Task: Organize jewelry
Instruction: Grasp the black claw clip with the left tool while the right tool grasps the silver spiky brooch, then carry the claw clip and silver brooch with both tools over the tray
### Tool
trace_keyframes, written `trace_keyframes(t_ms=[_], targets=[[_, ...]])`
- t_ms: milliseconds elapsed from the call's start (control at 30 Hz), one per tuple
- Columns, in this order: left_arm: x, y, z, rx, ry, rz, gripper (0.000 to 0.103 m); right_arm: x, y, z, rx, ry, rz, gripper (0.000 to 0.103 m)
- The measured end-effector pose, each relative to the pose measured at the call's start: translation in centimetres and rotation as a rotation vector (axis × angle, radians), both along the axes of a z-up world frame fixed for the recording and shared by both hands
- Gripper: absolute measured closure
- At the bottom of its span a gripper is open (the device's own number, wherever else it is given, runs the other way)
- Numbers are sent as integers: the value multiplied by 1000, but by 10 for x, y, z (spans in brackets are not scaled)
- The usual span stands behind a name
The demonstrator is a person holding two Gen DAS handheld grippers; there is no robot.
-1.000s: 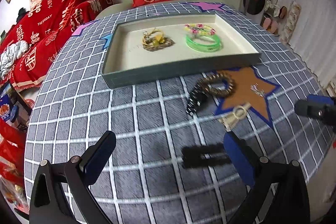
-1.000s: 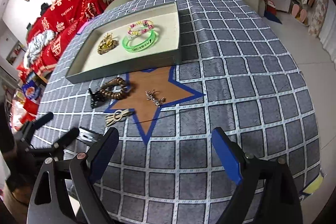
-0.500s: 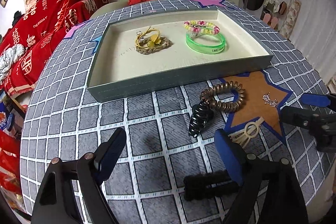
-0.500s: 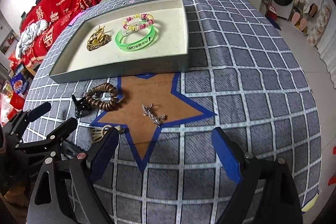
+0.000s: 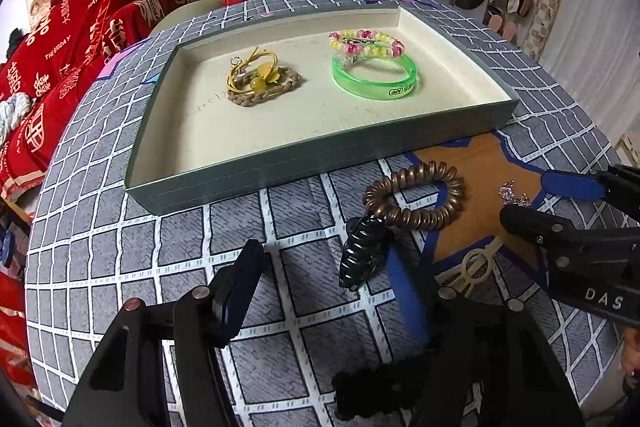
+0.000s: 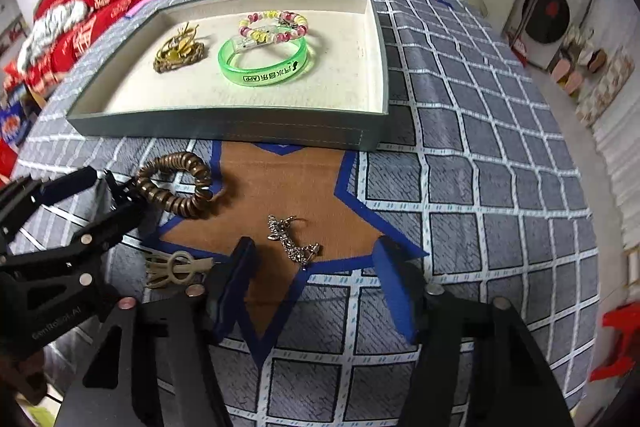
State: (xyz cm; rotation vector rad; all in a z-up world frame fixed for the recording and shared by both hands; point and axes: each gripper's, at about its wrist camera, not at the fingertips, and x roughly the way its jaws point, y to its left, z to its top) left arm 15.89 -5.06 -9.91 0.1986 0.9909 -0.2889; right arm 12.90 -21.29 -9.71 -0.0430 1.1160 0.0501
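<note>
Tray sits far side of the checked tablecloth, already holding a green bangle, a pink-yellow bead bracelet and a braided piece w/ yellow charm. Four items not yet in, all on the cloth just near of the tray's front wall: black claw clip, brown coil hair tie touching the clip's far end, silver rhinestone piece on the brown star patch, cream ring-shaped piece to its left.

Step in hand, as I judge it: double pick approach, one item per claw.

My left gripper: jaws have just been closing, pads apart, nothing pinched. Clip lies just ahead, nearer my right finger; cannot tell if that pad touches it.

My right gripper: jaws also just been closing, apart. Rhinestone piece lies ahead of the gap, closer to the left pad, not gripped.

Next move, est.:
- L: shift a bit right + fwd so clip sits between pads, then shut. Coil tie touches the clip, may drag along.
- R: go lower + fwd, centre on the rhinestone piece. Thin, flat, irregular, so pads need to meet the cloth to catch it.
- Claws are close together in the middle; watch for a clash.
</note>
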Motion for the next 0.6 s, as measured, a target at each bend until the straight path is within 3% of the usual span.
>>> trace_keyframes(t_ms=[33,167,233,267,333,600], targets=[[0,0,0,-5,-4,-4,37,0,2,1,0,-4,10,48],[-1,-4,0,-9,-10,-28,43,-1,8,2,-5,-5,34,60],[-2,-4,1,-21,-8,-41,58,-1,10,2,-4,-4,43,65],[-2,-5,1,-23,-7,-43,58,-1,11,3,-3,-5,49,71],[-3,-6,1,-22,-12,-52,78,-2,14,3,-5,-7,60,85],[-9,1,6,-45,-16,-45,78,-7,7,6,37,-14,43,89]])
